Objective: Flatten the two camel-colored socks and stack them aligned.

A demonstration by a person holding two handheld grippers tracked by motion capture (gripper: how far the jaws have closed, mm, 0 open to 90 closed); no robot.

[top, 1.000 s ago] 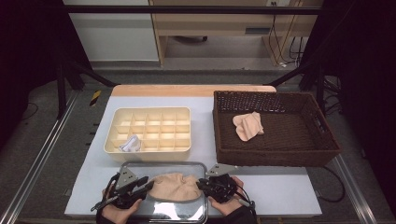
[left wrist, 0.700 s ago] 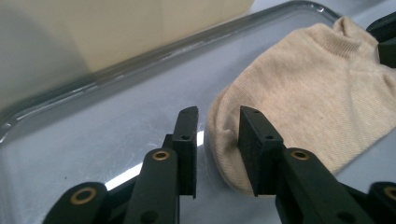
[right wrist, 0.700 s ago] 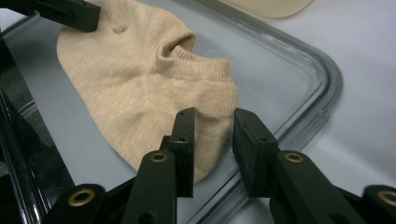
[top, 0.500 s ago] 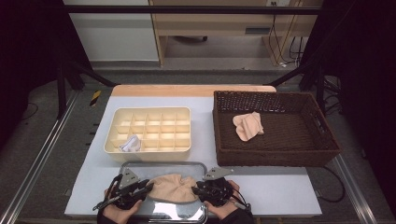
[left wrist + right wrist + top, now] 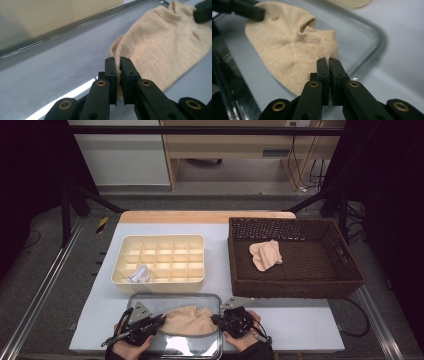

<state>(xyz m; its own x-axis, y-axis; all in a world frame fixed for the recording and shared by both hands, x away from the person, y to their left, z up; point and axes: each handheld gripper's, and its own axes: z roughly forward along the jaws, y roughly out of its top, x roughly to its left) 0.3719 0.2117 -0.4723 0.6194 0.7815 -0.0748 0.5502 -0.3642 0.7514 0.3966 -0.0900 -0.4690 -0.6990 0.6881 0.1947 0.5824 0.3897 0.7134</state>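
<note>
High view shows your left gripper (image 5: 159,320) and right gripper (image 5: 216,319) have just closed, each pinching an end of the beige sock (image 5: 187,320) on the metal tray (image 5: 172,298), ready to lift.

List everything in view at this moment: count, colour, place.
Sock: one, beige, on the metal tray, pinched at both ends.
Metal tray: one, silver, near table edge.
Divided organiser: one, cream, left of the basket.
White cloth item: one, in the organiser's near-left compartment.
Wicker basket: one, dark brown, right side.
Second sock: one, beige, in the basket.
Table: one, pale grey top.
Left tongs: black, shut on the sock.
Right tongs: black, shut on the sock.
</note>
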